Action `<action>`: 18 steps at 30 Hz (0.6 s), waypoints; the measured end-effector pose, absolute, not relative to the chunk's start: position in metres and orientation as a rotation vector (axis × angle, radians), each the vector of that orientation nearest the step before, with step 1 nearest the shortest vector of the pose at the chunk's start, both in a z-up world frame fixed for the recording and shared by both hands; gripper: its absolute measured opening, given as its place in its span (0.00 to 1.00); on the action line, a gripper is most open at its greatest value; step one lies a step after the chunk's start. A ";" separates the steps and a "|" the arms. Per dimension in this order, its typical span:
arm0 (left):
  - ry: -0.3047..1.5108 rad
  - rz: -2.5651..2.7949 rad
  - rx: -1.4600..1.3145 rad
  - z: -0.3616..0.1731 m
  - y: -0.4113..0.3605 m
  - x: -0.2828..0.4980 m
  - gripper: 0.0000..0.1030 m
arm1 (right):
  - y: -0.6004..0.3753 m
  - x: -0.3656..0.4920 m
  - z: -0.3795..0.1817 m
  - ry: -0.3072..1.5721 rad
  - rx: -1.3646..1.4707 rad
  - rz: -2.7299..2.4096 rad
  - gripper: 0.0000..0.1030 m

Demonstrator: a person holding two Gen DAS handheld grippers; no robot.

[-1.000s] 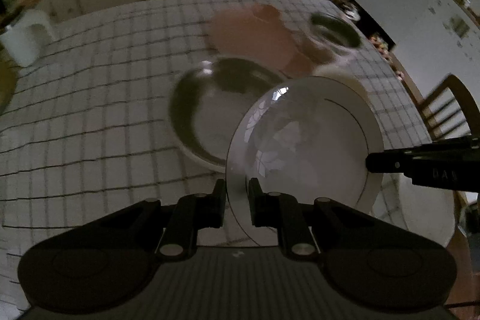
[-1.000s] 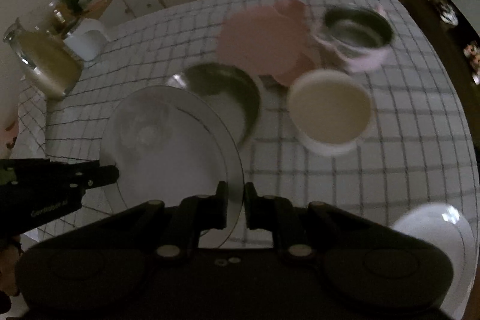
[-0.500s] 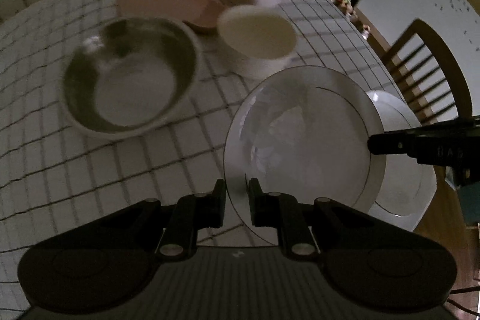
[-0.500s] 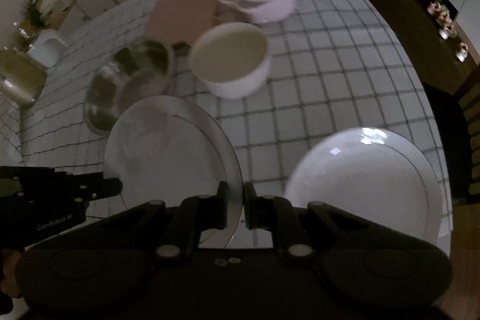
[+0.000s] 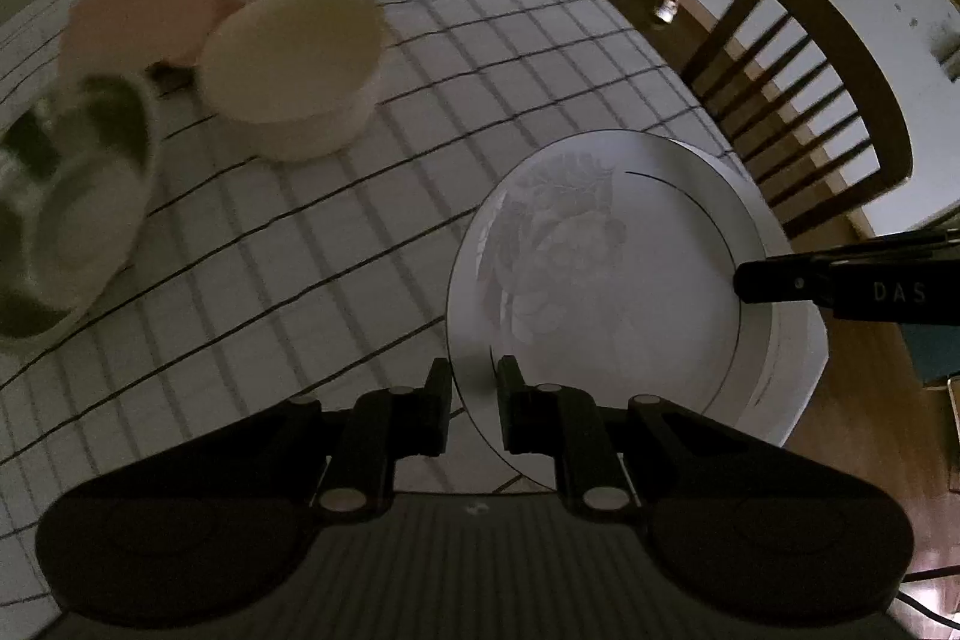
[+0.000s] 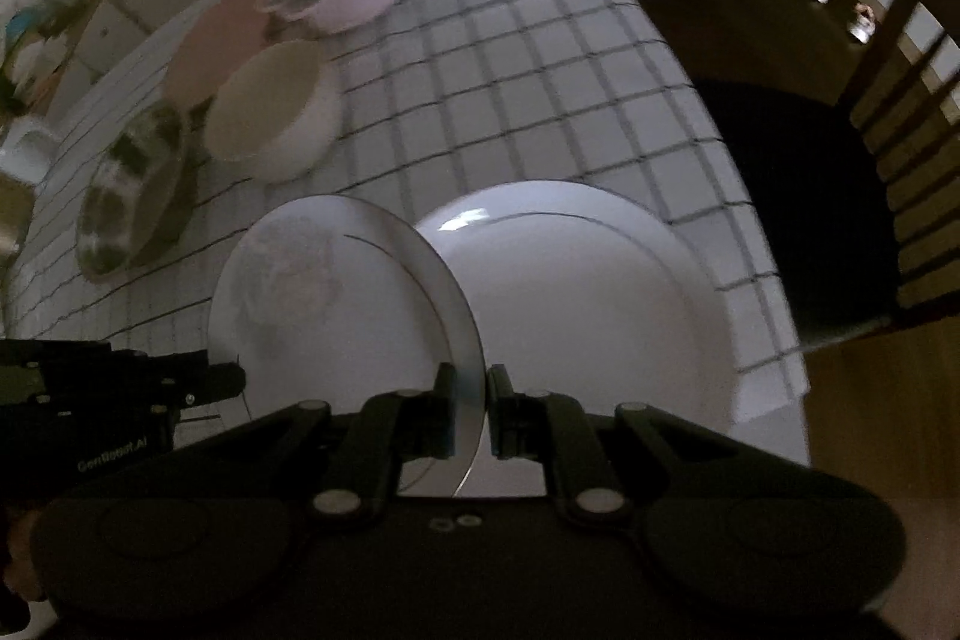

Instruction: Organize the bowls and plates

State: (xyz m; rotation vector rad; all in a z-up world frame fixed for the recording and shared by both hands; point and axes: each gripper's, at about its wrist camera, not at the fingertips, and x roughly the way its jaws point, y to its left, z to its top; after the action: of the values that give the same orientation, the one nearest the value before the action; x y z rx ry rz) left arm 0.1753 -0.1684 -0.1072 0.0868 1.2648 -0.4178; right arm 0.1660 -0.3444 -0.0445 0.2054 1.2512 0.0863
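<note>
The plate (image 5: pixel 606 274) hangs between your two grippers, left (image 5: pixel 474 406) and right (image 6: pixel 471 415), both clamped on its rim, just above another plate (image 6: pixel 600 292). Not stacked yet. The bowls (image 5: pixel 294 64) ahead wait unsorted.
</note>
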 end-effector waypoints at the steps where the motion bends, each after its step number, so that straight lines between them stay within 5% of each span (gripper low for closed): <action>1: 1.266 -0.422 0.091 -0.108 -0.175 0.176 0.14 | -0.352 0.165 -0.045 1.250 0.209 0.080 0.11; 18: 1.340 -0.453 0.148 -0.140 -0.240 0.185 0.14 | -0.420 0.159 -0.073 1.302 0.271 0.034 0.11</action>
State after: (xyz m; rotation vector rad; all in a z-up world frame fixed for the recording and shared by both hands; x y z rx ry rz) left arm 0.1854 -0.2401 -0.1399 0.1478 1.3397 -0.4533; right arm 0.1589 -0.4202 -0.0732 0.2706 1.3024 0.0336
